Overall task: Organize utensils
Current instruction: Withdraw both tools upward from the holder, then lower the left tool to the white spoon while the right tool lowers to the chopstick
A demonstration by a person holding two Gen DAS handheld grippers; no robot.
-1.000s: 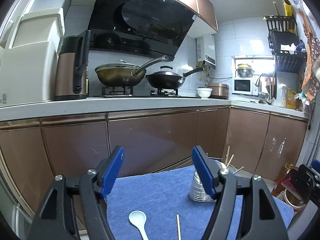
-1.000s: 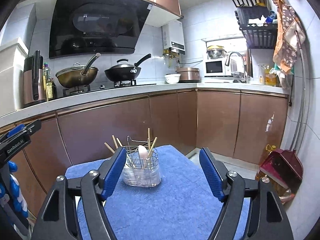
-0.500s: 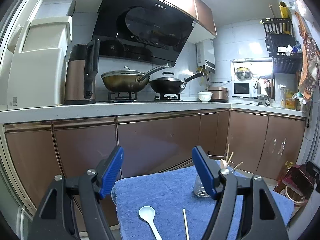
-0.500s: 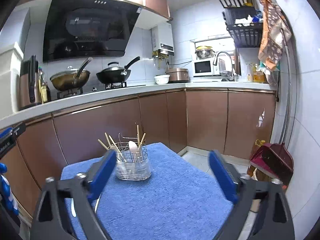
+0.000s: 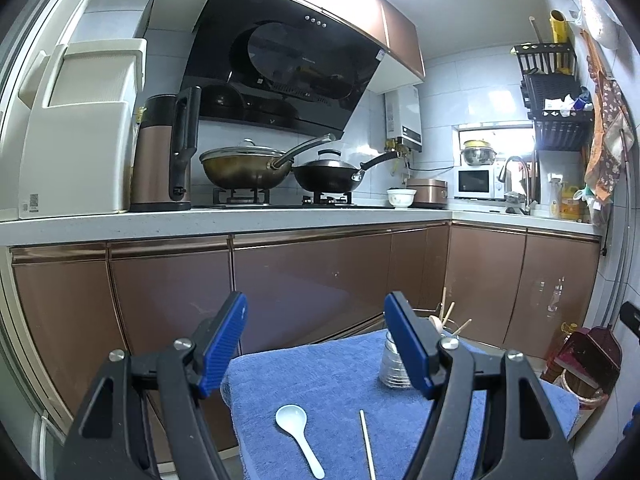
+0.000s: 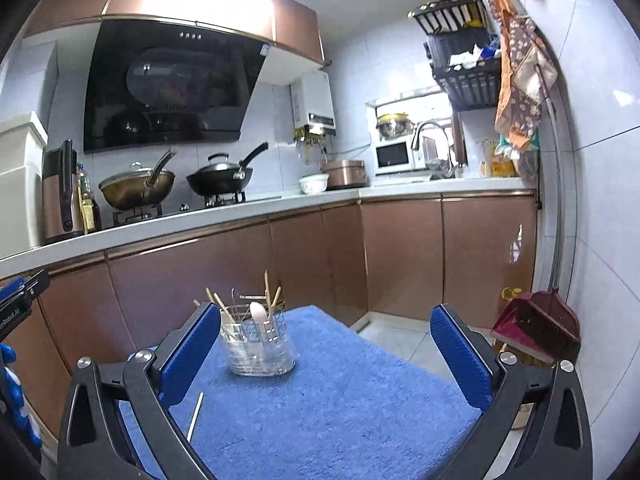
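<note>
A small table under a blue towel point(image 5: 320, 376) carries a white spoon point(image 5: 298, 434) and a loose chopstick point(image 5: 367, 444) near its front. My left gripper point(image 5: 315, 320) hovers above them, open and empty. A clear utensil holder point(image 6: 260, 346) with a wire insert stands at the towel's far side, with several chopsticks and a white spoon upright in it. In the left wrist view the holder point(image 5: 390, 364) is half hidden behind a finger. My right gripper point(image 6: 326, 320) is held back from the holder, its jaws opening wide with nothing between them. The loose chopstick point(image 6: 195, 416) lies by its left finger.
Brown cabinets under a white counter point(image 5: 280, 220) run behind and to the right of the table. On the counter stand a kettle point(image 5: 162, 156), two woks and a bowl. A red dustpan point(image 6: 538, 328) leans on the floor at right. The left gripper's body point(image 6: 16, 304) shows at the left edge.
The right gripper's jaws have spread wider. Both grippers have drawn back from the holder, so it looks smaller. More of the spoon and loose chopstick shows in the left wrist view.
</note>
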